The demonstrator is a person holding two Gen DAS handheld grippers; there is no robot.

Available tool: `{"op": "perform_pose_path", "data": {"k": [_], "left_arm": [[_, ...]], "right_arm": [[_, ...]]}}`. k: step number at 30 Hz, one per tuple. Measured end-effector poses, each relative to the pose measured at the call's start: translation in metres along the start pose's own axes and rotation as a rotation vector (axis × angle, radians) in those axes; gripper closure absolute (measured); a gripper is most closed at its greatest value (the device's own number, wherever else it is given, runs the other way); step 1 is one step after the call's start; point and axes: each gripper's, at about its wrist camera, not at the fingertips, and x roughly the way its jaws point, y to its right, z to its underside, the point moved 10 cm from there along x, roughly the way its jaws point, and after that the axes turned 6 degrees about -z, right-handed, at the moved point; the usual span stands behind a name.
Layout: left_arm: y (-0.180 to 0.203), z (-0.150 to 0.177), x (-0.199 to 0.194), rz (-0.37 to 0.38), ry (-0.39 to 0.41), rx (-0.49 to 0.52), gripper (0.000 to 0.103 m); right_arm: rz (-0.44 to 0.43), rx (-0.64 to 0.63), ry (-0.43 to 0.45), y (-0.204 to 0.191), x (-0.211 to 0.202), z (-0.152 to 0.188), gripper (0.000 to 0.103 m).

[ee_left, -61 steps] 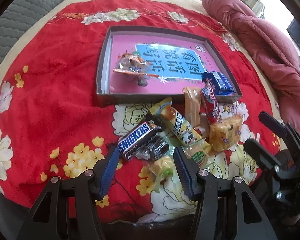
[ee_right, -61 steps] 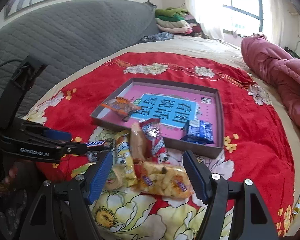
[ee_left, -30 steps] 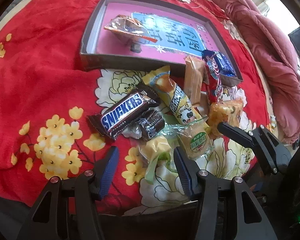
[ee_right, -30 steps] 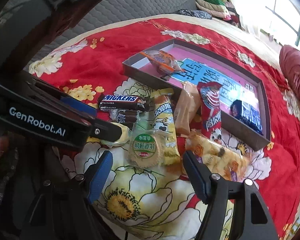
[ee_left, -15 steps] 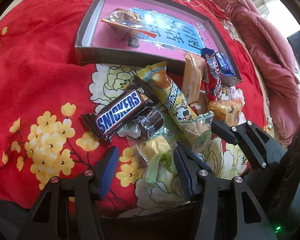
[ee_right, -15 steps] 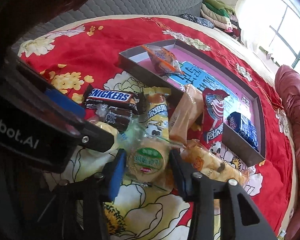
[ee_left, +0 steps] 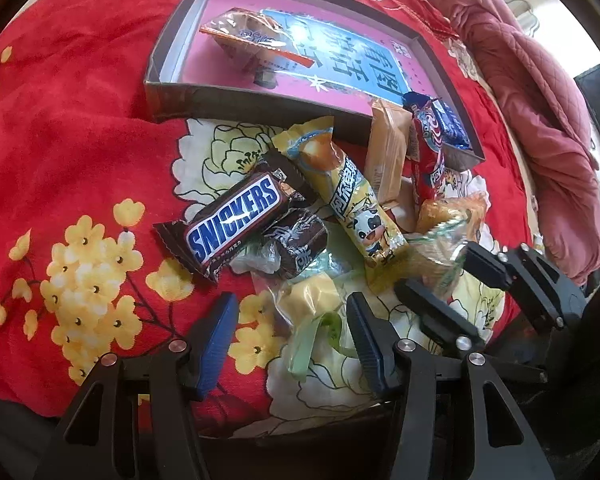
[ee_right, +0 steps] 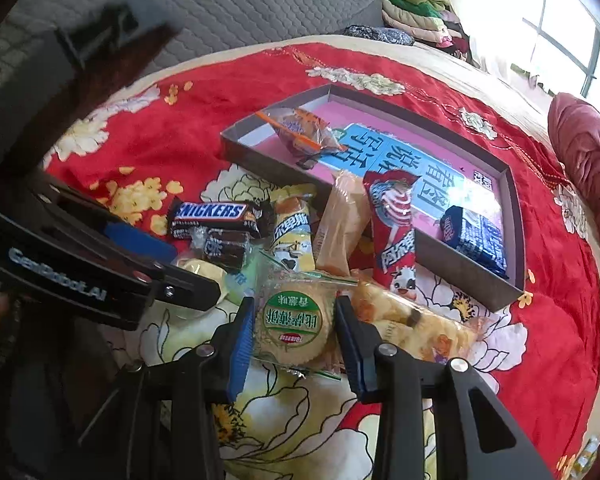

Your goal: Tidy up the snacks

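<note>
The right tongs [ee_right: 294,334] have narrowed around the round biscuit packet [ee_right: 294,320], pads touching its wrapper; the left tongs [ee_left: 290,332] hang wide open over a yellow sweet [ee_left: 308,296], holding nothing; two snacks lie in the box [ee_right: 516,216], about eight wait on the bed

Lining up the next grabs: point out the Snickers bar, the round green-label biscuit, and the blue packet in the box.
Snickers bar [ee_left: 236,222]: left wrist view, on the blue logo panel.
Round green-label biscuit [ee_right: 294,322]: right wrist view, centre of the green label.
Blue packet [ee_right: 476,240]: right wrist view, middle of the wrapper's top face.
</note>
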Motion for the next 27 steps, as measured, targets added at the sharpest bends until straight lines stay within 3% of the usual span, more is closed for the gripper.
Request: {"op": "perform_pose_path", "data": {"k": [11,19,23,27], "left_arm": [[0.000,0.002,0.009,-0.016,-0.022,-0.044,0.046],[0.000,0.006,0.008,-0.008,-0.016,-0.058,0.047],[-0.005,0.009,0.003,0.033,-0.020,-0.085,0.062],[-0.004,0.011,0.000,0.039,-0.022,-0.083,0.062]], "right_arm": [[-0.062,0.138,0.075,0.021,-0.018,-0.010,0.063],[-0.080,0.172,0.090,0.028,-0.020,-0.012,0.063],[-0.086,0.182,0.101,0.029,-0.022,-0.014,0.063],[-0.095,0.199,0.107,0.031,-0.023,-0.014,0.063]]}}
